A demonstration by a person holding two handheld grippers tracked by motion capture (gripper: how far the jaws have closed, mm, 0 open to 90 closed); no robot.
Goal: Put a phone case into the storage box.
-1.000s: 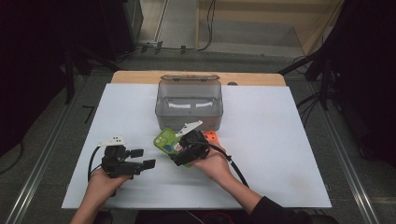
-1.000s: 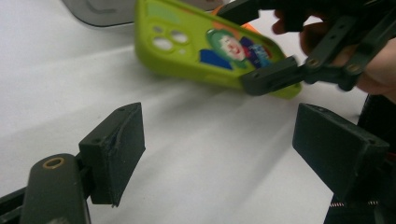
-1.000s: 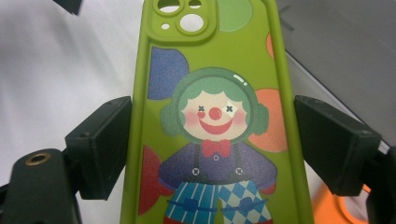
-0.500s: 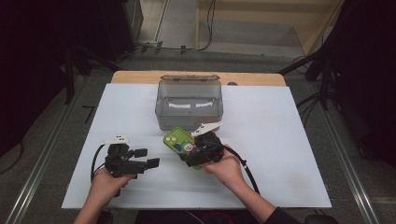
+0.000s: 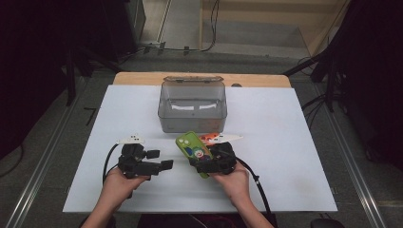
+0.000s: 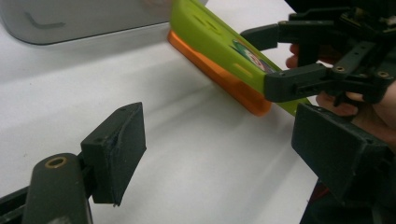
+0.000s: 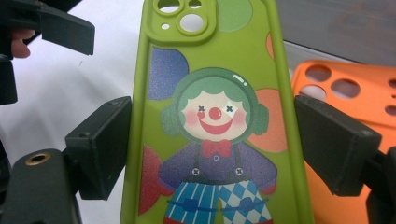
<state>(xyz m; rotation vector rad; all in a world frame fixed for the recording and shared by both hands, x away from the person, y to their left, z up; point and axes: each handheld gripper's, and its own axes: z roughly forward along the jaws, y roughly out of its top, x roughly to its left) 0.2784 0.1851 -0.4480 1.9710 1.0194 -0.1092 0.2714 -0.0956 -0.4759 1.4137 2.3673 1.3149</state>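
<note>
While the right gripper (image 5: 209, 159) slides rightward off the clear bin (image 5: 192, 105), its jaws clamp the green clown phone case (image 7: 212, 116) by the edges, lifted above the orange case (image 6: 219, 77) on the table (image 5: 285, 142). Left gripper (image 5: 164, 165) gapes empty, closing in to assist.

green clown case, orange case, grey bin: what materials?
Green phone case: looks like soft silicone or TPU, matte, with rounded moulded edges and a printed clown; held across its sides by the right hand-held gripper.
Orange case: likely the same rubbery plastic, matte, with moulded camera holes.
Grey bin: translucent hard plastic, glossy, with light reflections on its wall.
</note>
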